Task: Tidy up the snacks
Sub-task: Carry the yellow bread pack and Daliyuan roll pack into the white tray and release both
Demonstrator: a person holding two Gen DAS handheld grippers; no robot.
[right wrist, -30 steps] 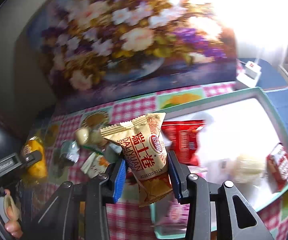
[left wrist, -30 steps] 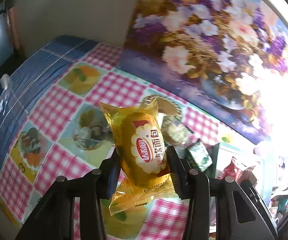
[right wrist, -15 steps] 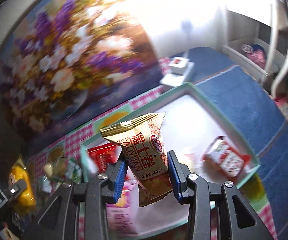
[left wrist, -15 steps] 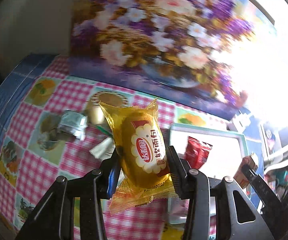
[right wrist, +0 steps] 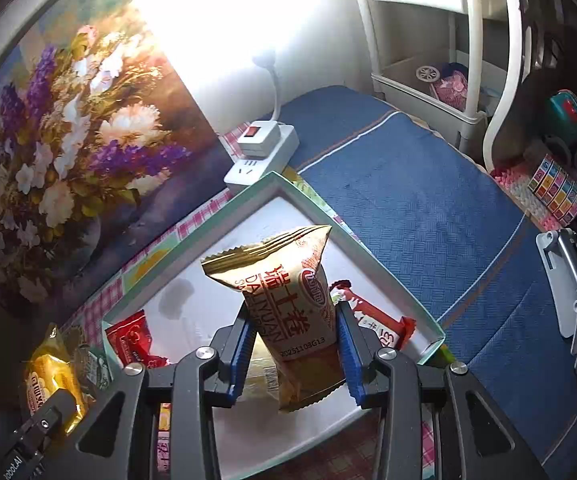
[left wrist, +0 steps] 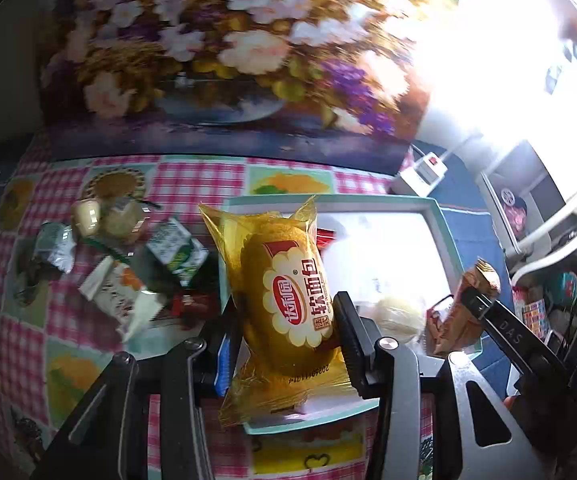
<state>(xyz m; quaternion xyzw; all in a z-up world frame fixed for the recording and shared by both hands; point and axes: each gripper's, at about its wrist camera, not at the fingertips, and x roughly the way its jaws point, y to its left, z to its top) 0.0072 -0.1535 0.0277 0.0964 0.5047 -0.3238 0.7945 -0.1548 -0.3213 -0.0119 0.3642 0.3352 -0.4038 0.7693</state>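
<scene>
Carrying snacks to the teal tray (left wrist: 432, 210) at frame centre, the left claw (left wrist: 288, 336) pinches a yellow bread packet (left wrist: 284, 292) and the right claw (right wrist: 294, 344) a gold wafer packet (right wrist: 288, 304), both poised above it; next, lowering and releasing inside.

A large painted canvas of white and purple flowers in a vase (left wrist: 224, 56) is propped along the far edge of the table, over a pink checked fruit-print tablecloth (left wrist: 192, 184). A white power strip with a red switch (right wrist: 262, 148) is seen at the canvas's right end, beside a blue woven cloth (right wrist: 408, 208).
</scene>
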